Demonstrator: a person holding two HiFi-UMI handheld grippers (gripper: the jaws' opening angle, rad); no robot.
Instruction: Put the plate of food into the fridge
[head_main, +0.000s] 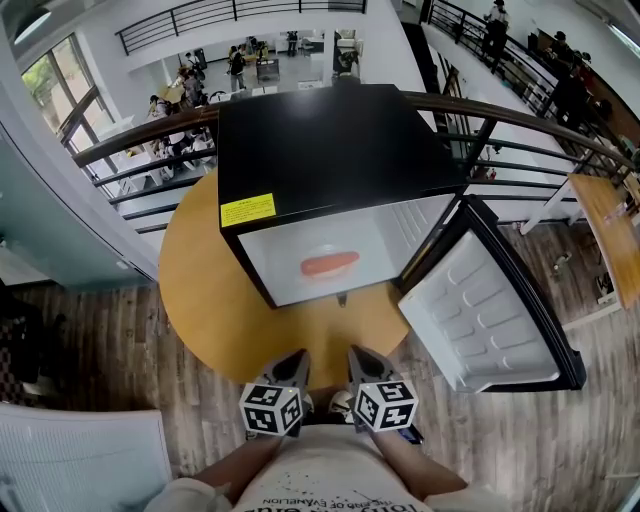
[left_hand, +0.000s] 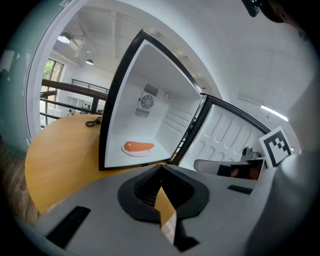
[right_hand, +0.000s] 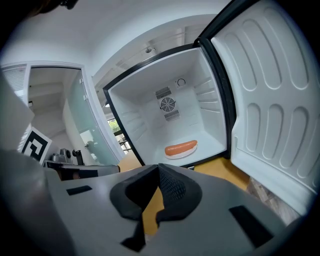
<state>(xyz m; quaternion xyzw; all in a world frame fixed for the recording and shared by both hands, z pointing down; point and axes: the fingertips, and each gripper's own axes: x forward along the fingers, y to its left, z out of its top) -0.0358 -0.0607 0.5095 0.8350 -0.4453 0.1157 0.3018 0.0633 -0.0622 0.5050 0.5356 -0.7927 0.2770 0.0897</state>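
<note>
The plate (right_hand: 184, 154) is white, shallow and round, and carries one long orange-red sausage (right_hand: 181, 148) laid across it. It sits on the floor of the open fridge (head_main: 320, 140), near the front edge, at the centre of the head view.

The fridge is a small black box with a white interior and a yellow label (head_main: 248, 210) on its top front edge. A round fan vent (right_hand: 167, 104) shows on the back wall. Its door (head_main: 490, 310) is swung wide to the right of the frame, white ribbed lining facing up.

At the bottom centre of the head view, the left gripper (head_main: 295, 362) and right gripper (head_main: 360, 360) sit side by side, well short of the fridge. Each has its jaws closed tip to tip with nothing between them.

The fridge stands on a round, yellowish wooden table (head_main: 210, 300) over a grey-brown plank floor (head_main: 120, 340). Behind it, a dark curved railing (head_main: 140, 140) crosses the upper frame, with a lower level beyond where people stand.
</note>
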